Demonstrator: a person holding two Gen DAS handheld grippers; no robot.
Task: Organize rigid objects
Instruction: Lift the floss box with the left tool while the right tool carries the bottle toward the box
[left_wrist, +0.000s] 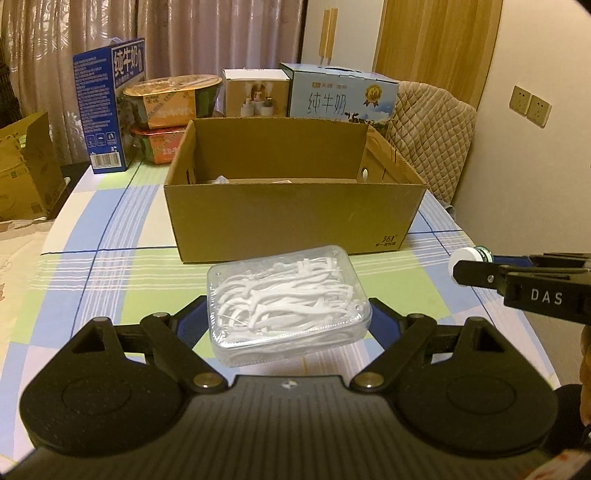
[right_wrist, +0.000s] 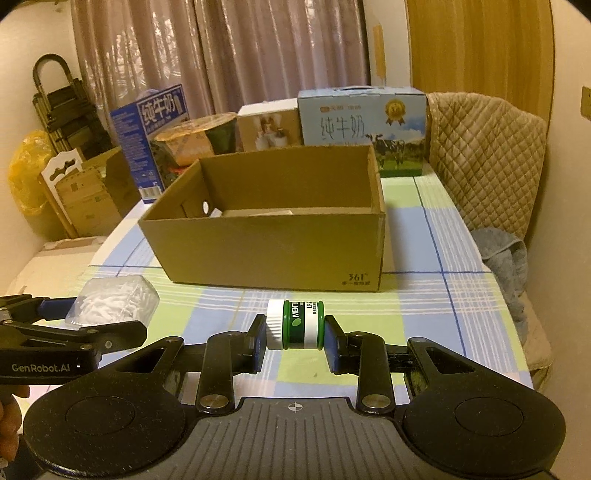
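My left gripper (left_wrist: 290, 317) is shut on a clear plastic case of white floss picks (left_wrist: 288, 299) and holds it above the checked tablecloth, just in front of an open cardboard box (left_wrist: 291, 218). My right gripper (right_wrist: 295, 332) is shut on a small green jar with a white lid (right_wrist: 297, 325), lying sideways between the pads, in front of the same box (right_wrist: 269, 251). The floss case (right_wrist: 114, 302) shows at the left of the right wrist view. The jar's lid (left_wrist: 467, 256) shows at the right of the left wrist view. Something pale lies inside the box.
Behind the box stand a dark blue milk carton (left_wrist: 107, 107), stacked instant noodle bowls (left_wrist: 170, 110), a small white box (left_wrist: 256, 92) and a light blue milk case (left_wrist: 340, 94). A quilted chair (right_wrist: 484, 158) with a grey cloth (right_wrist: 506, 254) is at the right. Cardboard boxes (left_wrist: 26, 166) are at left.
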